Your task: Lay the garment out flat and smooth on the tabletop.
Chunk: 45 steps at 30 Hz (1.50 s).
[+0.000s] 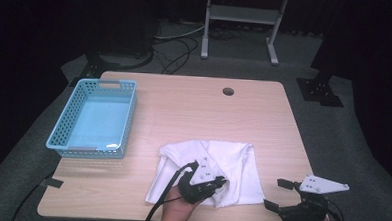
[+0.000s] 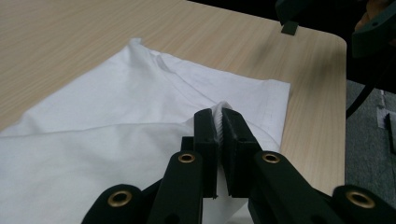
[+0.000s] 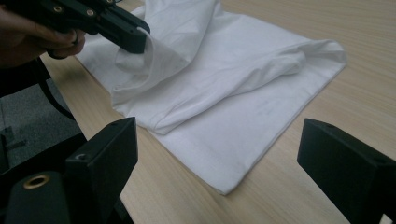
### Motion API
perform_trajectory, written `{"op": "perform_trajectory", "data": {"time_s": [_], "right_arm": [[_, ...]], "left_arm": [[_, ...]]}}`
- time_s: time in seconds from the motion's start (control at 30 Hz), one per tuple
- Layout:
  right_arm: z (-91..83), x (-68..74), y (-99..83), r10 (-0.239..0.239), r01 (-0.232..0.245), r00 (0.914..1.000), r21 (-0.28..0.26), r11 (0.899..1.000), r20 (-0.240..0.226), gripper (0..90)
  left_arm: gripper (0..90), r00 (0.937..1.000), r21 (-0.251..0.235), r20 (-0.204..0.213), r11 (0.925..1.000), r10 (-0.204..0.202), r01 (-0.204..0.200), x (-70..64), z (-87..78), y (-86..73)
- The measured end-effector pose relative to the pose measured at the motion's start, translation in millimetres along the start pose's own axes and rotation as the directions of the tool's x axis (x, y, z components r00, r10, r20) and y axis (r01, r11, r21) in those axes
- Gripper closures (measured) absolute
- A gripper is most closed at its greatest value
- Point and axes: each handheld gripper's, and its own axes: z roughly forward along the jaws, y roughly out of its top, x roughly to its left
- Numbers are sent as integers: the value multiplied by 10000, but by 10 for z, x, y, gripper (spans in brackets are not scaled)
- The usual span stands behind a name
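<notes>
We count one white T-shirt (image 1: pixel 221 164), lying crumpled near the front edge of the wooden table (image 1: pixel 194 110), and one light blue plastic basket (image 1: pixel 94 117) standing well apart at the table's left side. We hold two grippers. Our left gripper (image 1: pixel 222 182) has its jaws pressed together on a raised fold of the shirt. Our right gripper (image 1: pixel 276 194) hovers just off the shirt's right edge, jaws spread wide, holding nothing.

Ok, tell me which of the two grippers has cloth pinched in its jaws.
The left gripper: its jaws are shut on a fold of the white shirt. The right gripper stands open beside it, holding nothing.
</notes>
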Motion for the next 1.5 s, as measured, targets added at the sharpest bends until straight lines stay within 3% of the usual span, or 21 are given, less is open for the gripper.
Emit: {"op": "perform_trajectory", "data": {"time_s": [0.37, 0.57, 0.8, 0.87, 0.93, 1.0, 1.07, 1.1, 1.27, 1.5], "right_arm": [[242, 185, 75, -417, 429, 9984, 306, 9986, -380, 139], [442, 349, 133, -911, 956, 9933, 621, 9935, -709, 188], [655, 484, 159, -1487, 1598, 9842, 1203, 9798, -965, 276], [726, 518, 154, -1811, 1928, 9793, 1444, 9706, -906, 320], [742, 531, 152, -1884, 1997, 9783, 1512, 9681, -861, 328], [791, 583, 143, -2308, 2402, 9702, 1660, 9564, -741, 348], [807, 601, 141, -2413, 2500, 9679, 1717, 9529, -699, 348], [851, 650, 134, -2708, 2764, 9610, 1819, 9437, -557, 357], [900, 706, 146, -2974, 2985, 9541, 1829, 9367, -337, 384], [988, 722, 177, -3204, 3138, 9473, 2121, 9255, -34, 548]], "left_arm": [[854, 9987, -368, -455, 9991, -248, 232, 111, -440, -155], [854, 9972, -401, -660, 9987, -339, 313, 174, -621, -261], [853, 9957, -555, -756, 9972, -542, 501, 224, -740, -372], [853, 9952, -634, -760, 9964, -609, 562, 246, -772, -404], [853, 9948, -681, -773, 9958, -662, 610, 249, -778, -413], [853, 9946, -764, -770, 9950, -702, 643, 265, -791, -425], [853, 9945, -832, -763, 9944, -716, 652, 269, -796, -425], [853, 9944, -906, -769, 9937, -728, 658, 274, -805, -424], [853, 9943, -1056, -747, 9920, -766, 684, 281, -822, -429], [853, 9950, -1213, -681, 9905, -736, 649, 278, -848, -409]]}}
